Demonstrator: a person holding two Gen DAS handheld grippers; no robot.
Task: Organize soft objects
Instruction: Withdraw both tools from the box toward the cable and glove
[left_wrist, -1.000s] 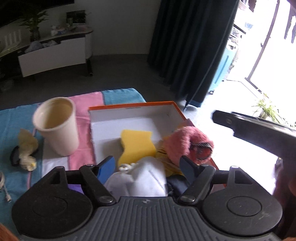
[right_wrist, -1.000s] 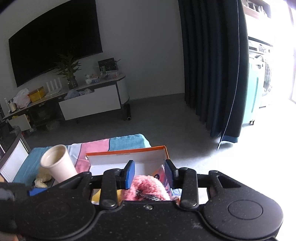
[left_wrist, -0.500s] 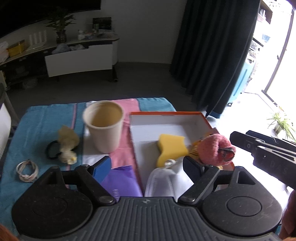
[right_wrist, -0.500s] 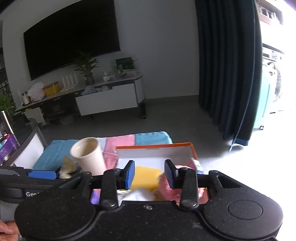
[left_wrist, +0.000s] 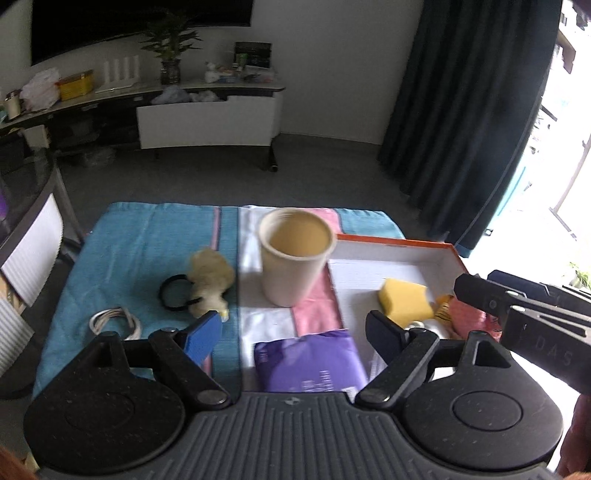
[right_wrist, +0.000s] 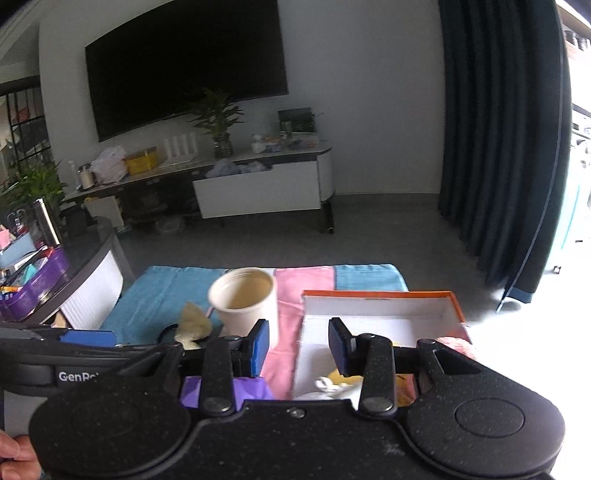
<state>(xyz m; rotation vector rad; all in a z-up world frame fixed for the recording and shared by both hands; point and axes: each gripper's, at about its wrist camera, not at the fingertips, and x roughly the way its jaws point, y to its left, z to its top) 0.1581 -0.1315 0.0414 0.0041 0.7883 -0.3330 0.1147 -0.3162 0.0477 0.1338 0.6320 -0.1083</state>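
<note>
Both grippers are held above the near edge of the striped cloth (left_wrist: 147, 236) with nothing between their fingers. Left gripper (left_wrist: 293, 330): jaws have just been opening and are spread wide, empty, over the purple packet (left_wrist: 310, 362). Right gripper (right_wrist: 298, 341): jaws are parted, empty. The yellow sponge (left_wrist: 404, 302) and pink plush (left_wrist: 467, 317) are seen inside the orange-rimmed box (left_wrist: 391, 243), ahead and right of the left gripper. A cream cup (left_wrist: 295, 258) stands just left of the box; a fluffy hair tie (left_wrist: 207, 284) and coiled cable (left_wrist: 114, 321) lie further left on open cloth.
</note>
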